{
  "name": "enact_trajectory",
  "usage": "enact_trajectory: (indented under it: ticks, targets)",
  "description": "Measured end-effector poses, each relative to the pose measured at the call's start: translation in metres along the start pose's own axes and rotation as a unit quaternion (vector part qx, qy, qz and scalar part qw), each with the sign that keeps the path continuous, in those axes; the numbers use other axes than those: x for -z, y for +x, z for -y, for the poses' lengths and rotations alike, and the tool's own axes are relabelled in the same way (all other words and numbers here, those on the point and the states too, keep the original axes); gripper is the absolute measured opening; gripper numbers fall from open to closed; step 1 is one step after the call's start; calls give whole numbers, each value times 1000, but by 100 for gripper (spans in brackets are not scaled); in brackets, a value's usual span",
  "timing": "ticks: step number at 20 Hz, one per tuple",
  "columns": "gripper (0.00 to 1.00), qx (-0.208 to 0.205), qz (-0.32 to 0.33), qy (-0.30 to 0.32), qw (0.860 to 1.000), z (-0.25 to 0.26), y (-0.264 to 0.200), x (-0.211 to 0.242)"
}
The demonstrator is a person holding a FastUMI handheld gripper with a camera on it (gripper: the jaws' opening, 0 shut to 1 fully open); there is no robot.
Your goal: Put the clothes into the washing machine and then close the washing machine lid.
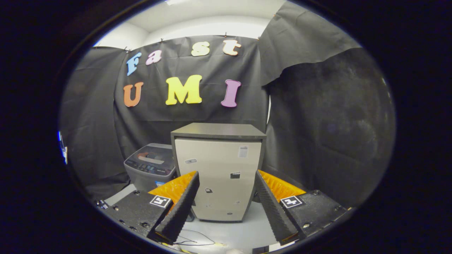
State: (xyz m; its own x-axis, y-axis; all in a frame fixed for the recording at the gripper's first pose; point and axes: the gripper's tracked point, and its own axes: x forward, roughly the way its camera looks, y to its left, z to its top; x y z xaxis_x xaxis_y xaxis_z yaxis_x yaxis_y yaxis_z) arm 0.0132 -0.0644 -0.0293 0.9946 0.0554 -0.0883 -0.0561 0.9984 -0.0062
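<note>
Gripper (226,208) agape before cabinet (219,169), perhaps washing machine (151,165) beside.

Your one camera rides on the gripper (226,183) and looks forward along its two fingers, which stand wide apart with nothing between them. It sits low, near the pale tabletop (243,231), and faces the black cloth back wall (197,120). You look head-on at the tall cream cabinet with a dark top (219,169), fairly near; the small grey top-loading washing machine (150,165) stands beside it.

you can't read any of the small stickers on the cabinet (219,176) or the washing machine (151,165) panel markings.
</note>
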Motion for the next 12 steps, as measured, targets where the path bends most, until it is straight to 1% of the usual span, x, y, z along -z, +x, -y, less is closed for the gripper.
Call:
enact_trajectory:
  ticks: [9,12]
  targets:
    - [98,13,-15,17,1000,4,-14,10]
    - [98,15,-13,14,1000,5,-19,10]
